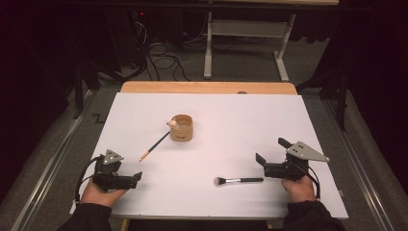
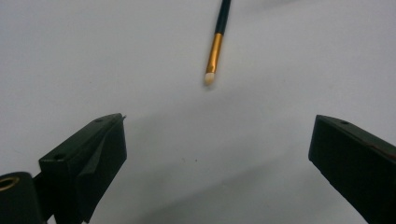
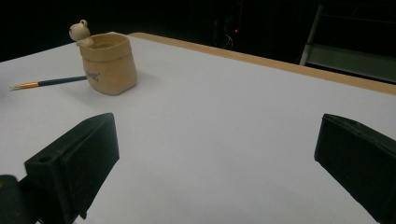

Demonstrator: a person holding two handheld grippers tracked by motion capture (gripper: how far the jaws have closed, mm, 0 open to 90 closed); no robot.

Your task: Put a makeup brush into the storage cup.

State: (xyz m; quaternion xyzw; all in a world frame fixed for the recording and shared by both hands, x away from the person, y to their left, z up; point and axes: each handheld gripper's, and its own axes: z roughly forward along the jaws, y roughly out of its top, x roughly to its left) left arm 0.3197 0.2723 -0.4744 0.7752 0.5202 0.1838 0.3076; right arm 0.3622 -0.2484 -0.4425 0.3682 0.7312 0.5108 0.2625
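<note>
Brushes, two, on white table (image 1: 207, 192). Thin brush (image 2: 215, 44): ahead of left gripper (image 1: 131, 180), jaws apart, empty; its far end beside tan pot (image 3: 108, 63). Powder brush (image 1: 238, 181): just beside right gripper (image 1: 269, 151), jaws apart, empty. Pot: far ahead of right jaws.

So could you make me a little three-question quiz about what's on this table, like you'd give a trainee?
1. True or false: the thin dark brush with the gold band stands inside the small tan bag-shaped pot with a bear figure on its rim.
2. Which lies nearer the right gripper: A) the thin brush, B) the black-handled fluffy makeup brush, C) the pot?
3. Fill in: the jaws of the left gripper are ____.

Key:
1. False; it lies flat on the white table, beside the pot.
2. B
3. open
</note>
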